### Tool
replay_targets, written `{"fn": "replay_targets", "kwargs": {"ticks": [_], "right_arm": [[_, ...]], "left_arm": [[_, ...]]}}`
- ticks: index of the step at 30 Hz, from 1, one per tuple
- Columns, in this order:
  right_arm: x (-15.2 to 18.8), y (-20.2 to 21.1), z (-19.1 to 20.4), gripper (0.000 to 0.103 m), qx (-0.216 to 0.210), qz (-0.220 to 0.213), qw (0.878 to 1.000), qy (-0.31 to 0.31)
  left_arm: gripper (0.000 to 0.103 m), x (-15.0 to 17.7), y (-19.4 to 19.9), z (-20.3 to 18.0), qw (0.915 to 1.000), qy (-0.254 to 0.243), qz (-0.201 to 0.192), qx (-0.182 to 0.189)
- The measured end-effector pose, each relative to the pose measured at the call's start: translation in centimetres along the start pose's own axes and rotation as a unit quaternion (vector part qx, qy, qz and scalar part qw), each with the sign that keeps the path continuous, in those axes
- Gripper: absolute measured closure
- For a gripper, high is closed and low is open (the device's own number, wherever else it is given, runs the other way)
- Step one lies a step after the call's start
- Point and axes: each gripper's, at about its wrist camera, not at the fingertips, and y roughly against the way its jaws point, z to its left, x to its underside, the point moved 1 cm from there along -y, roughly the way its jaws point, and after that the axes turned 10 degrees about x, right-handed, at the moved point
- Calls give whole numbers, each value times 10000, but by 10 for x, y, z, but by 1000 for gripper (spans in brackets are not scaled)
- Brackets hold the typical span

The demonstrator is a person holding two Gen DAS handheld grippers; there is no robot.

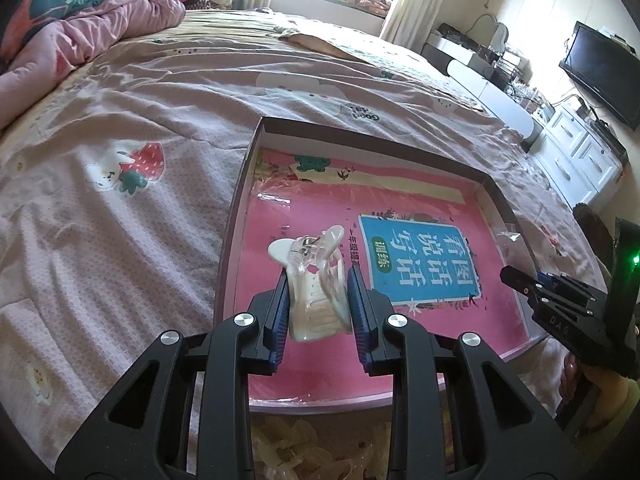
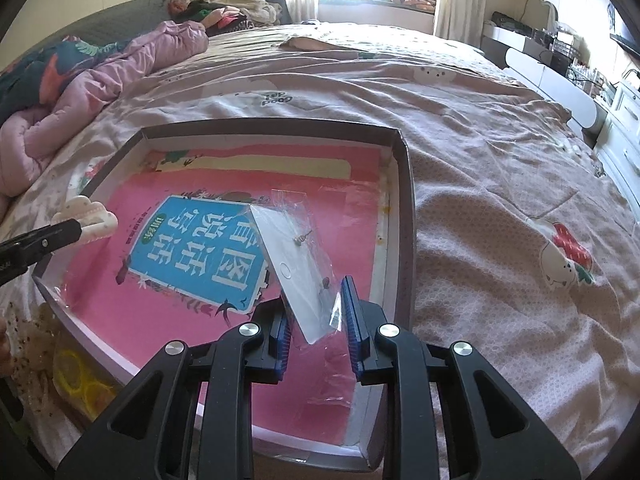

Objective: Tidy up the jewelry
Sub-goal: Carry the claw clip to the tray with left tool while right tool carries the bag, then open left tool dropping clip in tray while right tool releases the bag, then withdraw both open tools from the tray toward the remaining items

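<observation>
A shallow box (image 1: 362, 136) lies on the bed with a pink book (image 1: 420, 264) flat inside it. My left gripper (image 1: 319, 276) is shut on a translucent white hair claw clip (image 1: 308, 248), held over the box's left part. The right wrist view shows that clip (image 2: 86, 216) at the left edge. My right gripper (image 2: 316, 296) is shut on a white earring card (image 2: 292, 264) in a clear plastic sleeve, which tilts up above the box's (image 2: 404, 200) right half. Small studs sit on the card. The right gripper (image 1: 520, 280) also shows at the right of the left wrist view.
Bags of yellowish trinkets (image 1: 304, 452) and yellow rings (image 2: 80, 376) lie in front of the box. A crumpled pink duvet (image 1: 80, 40) fills the bed's far left. White drawers (image 1: 576, 156) and a TV (image 1: 600, 72) stand along the right wall. A printed sheet (image 2: 500, 208) covers the bed.
</observation>
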Motion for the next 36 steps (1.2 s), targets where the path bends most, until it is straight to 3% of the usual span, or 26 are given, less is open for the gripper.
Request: {"fn": "replay_targets", "kwargs": {"ticks": [4,8,15,20,22,24,30,34,36], "right_arm": [[3,4,-2,74,-107,24,9999,-94],[6,15,-2,56,-167,-62,9997,-154],[16,45,-3,32,-277,-283,9989,-271],[24,63,-4,20,-249,-399,9986,-237],[28,68,-4,19,-238,-414,9985,-248],[32,74,-6,12,-208,-432,9984,-295],[41,89,-9,10,-230,-509,9979,-314],[45,98,-11,9,-253,-544,9976,-333],[48,104,-12,9,-270,-570,9974,-346]], "left_arm": [[82,1,2,1,10000,38,20,43],[79,3,5,0,9999,60,2,93],[65,3,21,-2,9998,110,-145,76],[58,7,33,-7,9997,89,-226,-8],[50,8,39,-8,9996,117,-240,17],[46,10,44,-10,9995,129,-268,41],[29,18,57,-15,9995,114,-299,56],[26,22,67,-18,9993,109,-349,-5],[18,24,72,-19,9993,136,-357,8]]}}
